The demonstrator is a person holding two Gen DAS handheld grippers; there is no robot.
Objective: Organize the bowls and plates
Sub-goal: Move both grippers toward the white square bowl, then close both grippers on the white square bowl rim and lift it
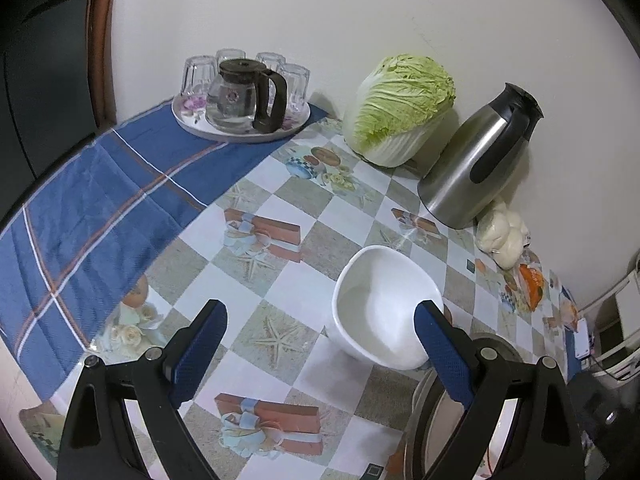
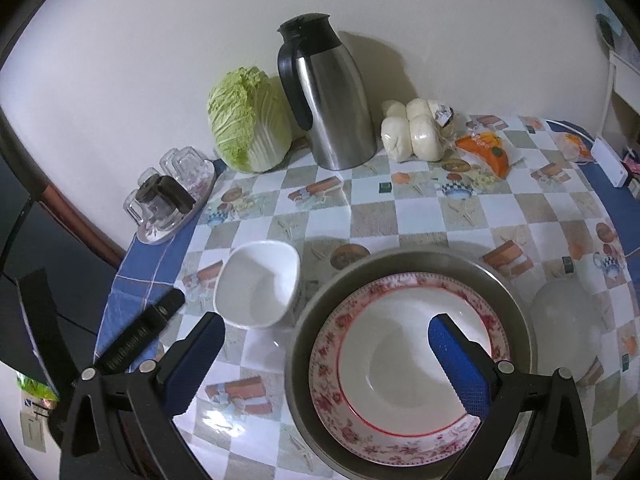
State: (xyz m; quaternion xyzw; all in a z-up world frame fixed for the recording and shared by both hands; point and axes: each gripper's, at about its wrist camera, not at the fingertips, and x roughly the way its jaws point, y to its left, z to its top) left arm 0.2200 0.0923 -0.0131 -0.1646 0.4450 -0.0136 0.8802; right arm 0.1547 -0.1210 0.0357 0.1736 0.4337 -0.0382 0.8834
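Observation:
A white squarish bowl point(image 1: 384, 312) stands on the checked tablecloth; it also shows in the right wrist view point(image 2: 258, 284). My left gripper point(image 1: 320, 340) is open, its right finger in front of the bowl's near rim, nothing held. A floral-rimmed plate point(image 2: 404, 364) lies inside a metal pan point(image 2: 400, 264). My right gripper point(image 2: 326, 352) is open above the plate's near left side, empty. A clear glass lid or bowl point(image 2: 564, 312) rests to the right of the pan.
A steel thermos jug point(image 2: 332, 96), a napa cabbage point(image 2: 248, 120), bagged buns point(image 2: 412, 128) and an orange packet point(image 2: 486, 148) line the wall. A tray with a glass teapot and cups point(image 1: 240, 92) sits on a blue cloth point(image 1: 80, 216).

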